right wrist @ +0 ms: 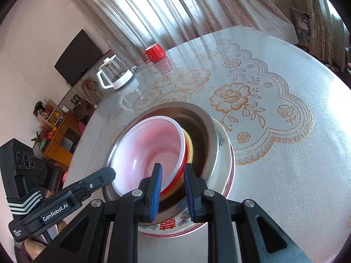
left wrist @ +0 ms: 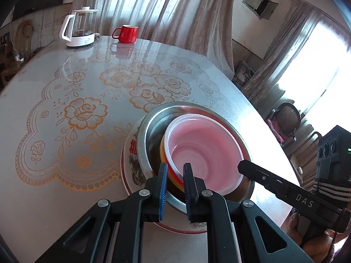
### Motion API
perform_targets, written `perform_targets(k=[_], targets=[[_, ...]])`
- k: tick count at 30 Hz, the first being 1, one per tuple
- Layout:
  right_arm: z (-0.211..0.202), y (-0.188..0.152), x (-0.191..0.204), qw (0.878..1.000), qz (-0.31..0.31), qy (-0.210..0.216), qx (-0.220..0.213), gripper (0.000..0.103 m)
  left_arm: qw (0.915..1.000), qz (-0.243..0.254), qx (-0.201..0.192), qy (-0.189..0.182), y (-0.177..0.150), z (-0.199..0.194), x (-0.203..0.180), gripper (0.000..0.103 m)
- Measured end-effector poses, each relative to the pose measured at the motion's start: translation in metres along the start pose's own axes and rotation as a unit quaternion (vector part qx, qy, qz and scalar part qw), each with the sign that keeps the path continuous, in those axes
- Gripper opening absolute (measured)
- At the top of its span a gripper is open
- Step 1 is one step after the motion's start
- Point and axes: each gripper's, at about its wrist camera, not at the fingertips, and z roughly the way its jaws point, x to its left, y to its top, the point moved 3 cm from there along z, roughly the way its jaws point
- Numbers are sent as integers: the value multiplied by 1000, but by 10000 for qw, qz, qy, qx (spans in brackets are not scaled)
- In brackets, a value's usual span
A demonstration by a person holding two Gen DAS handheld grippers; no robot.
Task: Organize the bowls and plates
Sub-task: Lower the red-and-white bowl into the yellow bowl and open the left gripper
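On the round desk [left wrist: 65, 197] with the lace flower cloth sits a stack of dishes, near the edge closest to the person. At the bottom is a flowered china bowl [left wrist: 131, 153] with a red sign on its side, and it seems to rest on a plate with a red rim, though I cannot tell for sure. Inside it sits a steel bowl [left wrist: 151, 131]. Inside that are small plastic bowls, a white-rimmed red bowl [left wrist: 204, 151] on top and a yellow bowl [left wrist: 162, 151] peeking out under it. The small bowls lean over, with their open mouths facing up and toward the right side. They are round, so they have no long side. The left hand-held gripper [left wrist: 174, 188] is nearly closed, with its blue pads on both sides of the small bowls' rims, one inside and one outside. The right hand-held gripper [right wrist: 173, 191] does the same from the other side, pinching the same rims. I think the job now is to settle the small bowls flat. Both sides should move together and slowly, keeping the rims level, so nothing slips or tips. A red mug [left wrist: 127, 34] and a glass kettle [left wrist: 79, 28] stand far away across the desk.
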Motion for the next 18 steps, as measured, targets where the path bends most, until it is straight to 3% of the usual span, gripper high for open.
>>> perform_targets(k=[18], targets=[[-24, -15, 0, 9999, -52, -10, -125, 26, 9992, -75, -301, 254, -15, -23, 15, 14]])
